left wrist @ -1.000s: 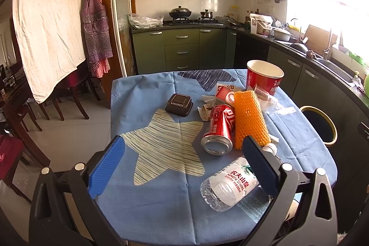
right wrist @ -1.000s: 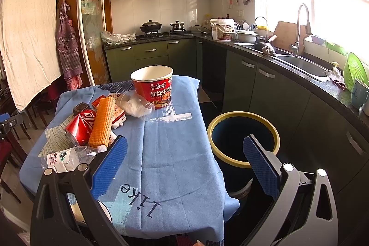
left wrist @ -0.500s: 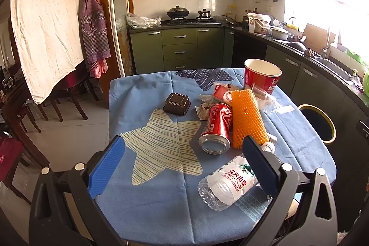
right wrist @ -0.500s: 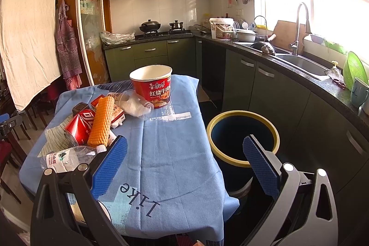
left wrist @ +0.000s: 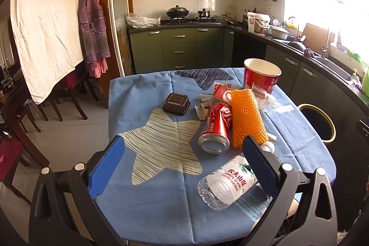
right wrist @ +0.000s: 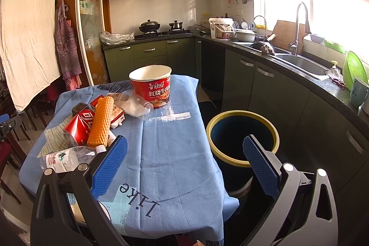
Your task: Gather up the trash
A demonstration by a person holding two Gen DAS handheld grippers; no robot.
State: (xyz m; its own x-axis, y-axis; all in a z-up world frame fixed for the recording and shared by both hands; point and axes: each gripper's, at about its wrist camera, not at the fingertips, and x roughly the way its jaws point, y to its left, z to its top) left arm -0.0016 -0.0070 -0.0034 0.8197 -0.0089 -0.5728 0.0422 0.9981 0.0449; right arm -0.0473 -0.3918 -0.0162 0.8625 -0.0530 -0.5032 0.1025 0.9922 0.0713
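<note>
Trash lies on a blue tablecloth (left wrist: pixel 147 93): a red soda can (left wrist: pixel 216 126), an orange foam net (left wrist: pixel 246 117), a clear water bottle (left wrist: pixel 228 181), a dark plastic box (left wrist: pixel 176 104), a red noodle cup (left wrist: pixel 261 74) and crumpled wrappers (left wrist: pixel 263 98). My left gripper (left wrist: pixel 182 158) is open and empty, above the table's near edge, just short of the bottle. My right gripper (right wrist: pixel 184 158) is open and empty, above the table's right corner (right wrist: pixel 180 153) and beside the yellow-rimmed bin (right wrist: pixel 242 137). The can (right wrist: pixel 79 125), net (right wrist: pixel 101 121) and noodle cup (right wrist: pixel 151 85) lie to its left.
The bin (left wrist: pixel 317 121) stands on the floor between the table and the green cabinets (right wrist: pixel 272 89). A counter with a sink (right wrist: pixel 302 63) runs along the right. Wooden chairs (left wrist: pixel 69 93) stand left of the table. A strip of clear tape (right wrist: pixel 173 117) lies on the cloth.
The left gripper's view has shifted slightly, with the trash pile now a little lower and nearer. The right gripper has barely moved. Both stay open.
</note>
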